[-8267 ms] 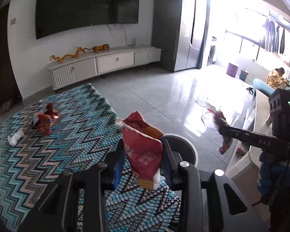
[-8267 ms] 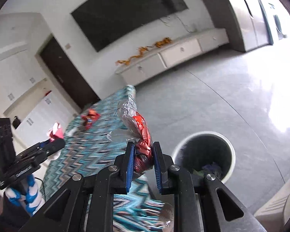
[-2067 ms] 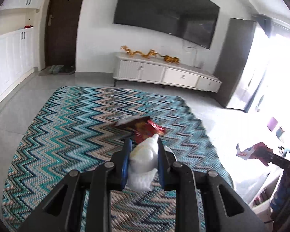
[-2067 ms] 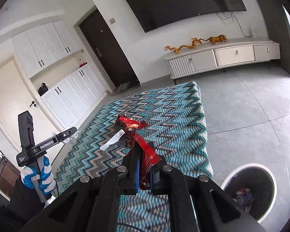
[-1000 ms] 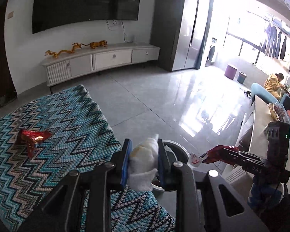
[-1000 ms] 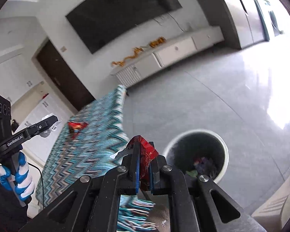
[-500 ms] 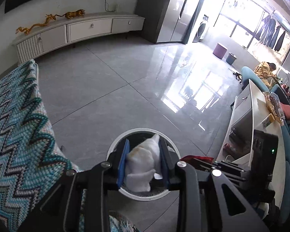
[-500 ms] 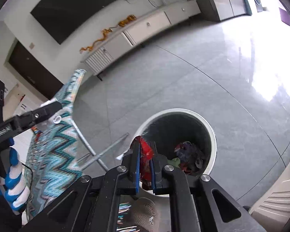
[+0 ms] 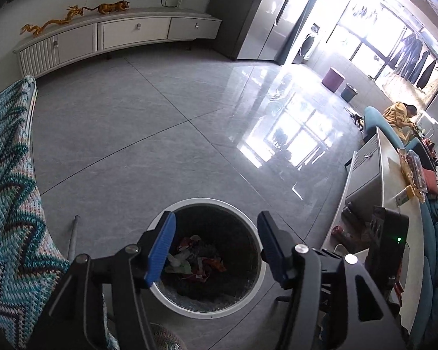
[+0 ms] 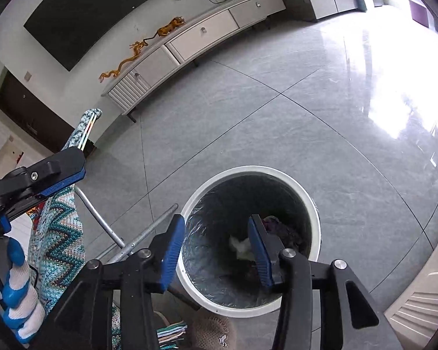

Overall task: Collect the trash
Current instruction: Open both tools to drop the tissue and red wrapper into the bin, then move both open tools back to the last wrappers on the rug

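Left wrist view: my left gripper point(image 9: 216, 245) and right gripper point(image 10: 216, 245) are opening over the bin point(image 9: 254, 233), both empty; trash point(image 9: 194, 262) lies inside. Next I go for more trash.

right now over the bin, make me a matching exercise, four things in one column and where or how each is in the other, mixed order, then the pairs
Things:
1. left gripper
2. trash bin
3. white crumpled paper
4. zigzag cloth

Place or state:
A. lying inside the bin among wrappers
B. draped over the table at the left edge
C. jaws opening, nothing between them
D. on the grey tile floor, white rim, dark liner

Pairs: 1-C, 2-D, 3-A, 4-B

The right gripper is likewise opening and empty above the bin.
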{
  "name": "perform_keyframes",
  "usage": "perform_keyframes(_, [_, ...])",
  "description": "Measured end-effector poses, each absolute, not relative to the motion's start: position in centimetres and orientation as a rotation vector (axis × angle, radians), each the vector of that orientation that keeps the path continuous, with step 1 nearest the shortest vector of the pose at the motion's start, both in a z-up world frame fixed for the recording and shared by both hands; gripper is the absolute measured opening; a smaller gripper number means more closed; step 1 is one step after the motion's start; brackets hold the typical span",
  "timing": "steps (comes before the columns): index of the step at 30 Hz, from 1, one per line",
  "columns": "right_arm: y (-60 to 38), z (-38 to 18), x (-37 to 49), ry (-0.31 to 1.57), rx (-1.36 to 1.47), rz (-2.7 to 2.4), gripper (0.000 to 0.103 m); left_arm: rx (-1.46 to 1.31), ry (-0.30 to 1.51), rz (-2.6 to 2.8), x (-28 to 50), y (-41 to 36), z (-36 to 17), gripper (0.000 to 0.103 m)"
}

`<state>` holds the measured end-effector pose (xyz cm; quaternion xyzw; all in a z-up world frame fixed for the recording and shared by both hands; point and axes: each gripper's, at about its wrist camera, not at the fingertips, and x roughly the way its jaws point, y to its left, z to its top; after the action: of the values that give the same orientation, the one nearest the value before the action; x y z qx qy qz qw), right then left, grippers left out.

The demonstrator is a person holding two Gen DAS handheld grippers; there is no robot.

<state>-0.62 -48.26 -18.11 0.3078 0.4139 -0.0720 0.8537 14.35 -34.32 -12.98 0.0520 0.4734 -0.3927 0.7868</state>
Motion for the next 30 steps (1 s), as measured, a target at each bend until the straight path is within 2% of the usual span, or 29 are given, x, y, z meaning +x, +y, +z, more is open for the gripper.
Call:
perform_keyframes(12, [-46.5,-12.6,-3.3,0.776,0.575,-0.129,0.051,0.227,0.789,-0.65,9.9,-31.2,-7.7,0.058])
perform_keyframes(14, [-45.6,-11.2,-4.1,0.751,0.542,-0.114,0.055,0.26,0.752,-0.618,8.5,-30.6,-6.9,0.06])
perform_keyframes(16, [-44.7,-9.8,-4.6,0.729,0.509,-0.1,0.059,0.276,0.718,-0.594,7.2,-29.7,-6.1,0.066])
perform_keyframes(22, [-41.4,-5.8,-6.2,0.661,0.419,-0.06,0.066,0.275,0.609,-0.518,4.1,-26.2,-2.6,0.072])
perform_keyframes(30, [-37.8,-2.7,-7.6,0.594,0.355,-0.001,0.066,0.242,0.501,-0.398,1.5,-19.9,1.3,0.072])
